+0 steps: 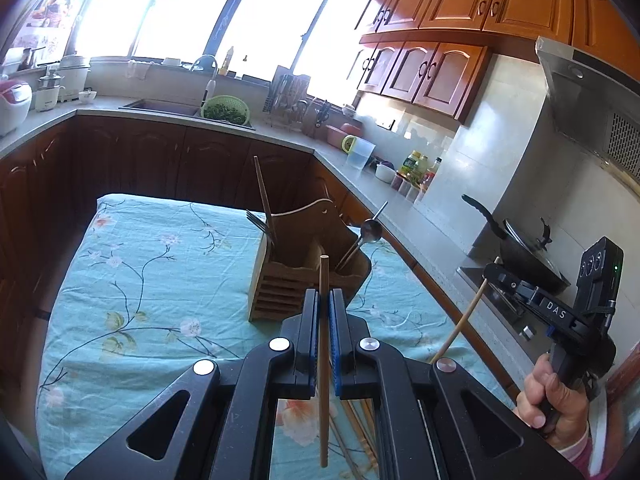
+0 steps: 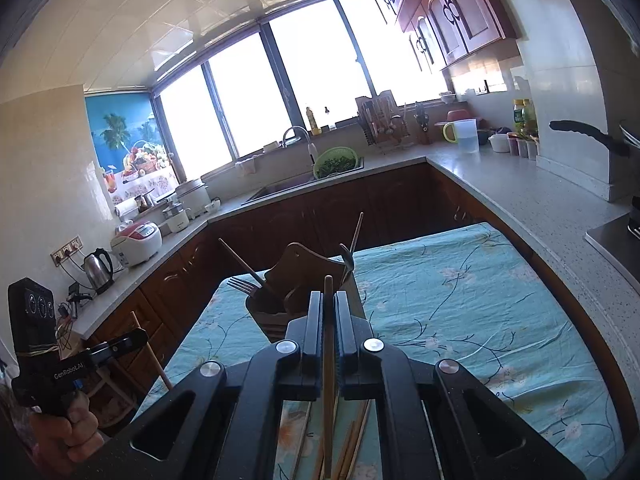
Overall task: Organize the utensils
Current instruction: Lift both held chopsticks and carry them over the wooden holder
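**Drop each chopstick into the holder, one hand at a time**

Your left tongs are clenched on a brown wooden chopstick; your right tongs grasp a paler one. Tip each upright over the slatted wooden utensil holder on the floral-clothed counter. Avoid the metal fork and spoon inside. Loose chopsticks lie below.
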A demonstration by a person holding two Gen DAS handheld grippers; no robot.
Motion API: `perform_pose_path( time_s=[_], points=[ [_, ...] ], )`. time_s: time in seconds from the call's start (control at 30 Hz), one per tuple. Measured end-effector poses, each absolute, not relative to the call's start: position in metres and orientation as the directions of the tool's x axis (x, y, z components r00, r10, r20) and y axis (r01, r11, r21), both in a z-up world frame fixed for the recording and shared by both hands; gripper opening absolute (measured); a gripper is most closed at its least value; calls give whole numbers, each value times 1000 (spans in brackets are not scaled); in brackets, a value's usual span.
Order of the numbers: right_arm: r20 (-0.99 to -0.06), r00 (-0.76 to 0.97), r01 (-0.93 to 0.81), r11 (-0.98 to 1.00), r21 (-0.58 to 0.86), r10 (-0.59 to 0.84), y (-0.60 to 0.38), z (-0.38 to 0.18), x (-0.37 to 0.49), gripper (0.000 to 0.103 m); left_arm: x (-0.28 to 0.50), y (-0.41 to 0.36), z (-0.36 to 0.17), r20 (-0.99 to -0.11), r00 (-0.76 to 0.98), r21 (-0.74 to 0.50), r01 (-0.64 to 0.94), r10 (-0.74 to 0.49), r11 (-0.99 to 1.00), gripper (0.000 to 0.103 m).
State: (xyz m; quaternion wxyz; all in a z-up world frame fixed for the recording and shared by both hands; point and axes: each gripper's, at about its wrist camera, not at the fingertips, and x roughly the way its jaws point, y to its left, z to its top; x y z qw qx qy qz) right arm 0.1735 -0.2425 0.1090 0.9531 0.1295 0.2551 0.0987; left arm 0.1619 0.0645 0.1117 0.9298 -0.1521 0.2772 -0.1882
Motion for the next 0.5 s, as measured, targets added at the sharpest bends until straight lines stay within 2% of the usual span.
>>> perform_pose_path(
  time_s=[0.2, 0.5],
  points=[
    [-422, 874, -109, 943, 314, 242, -247, 120, 187, 5, 177, 70, 124, -407, 808, -393, 266, -425, 880, 3],
    [-291, 937, -92, 939, 330, 195, -249, 160, 230, 5, 220, 71, 155, -285, 886, -368, 251, -365, 896, 3]
  ],
)
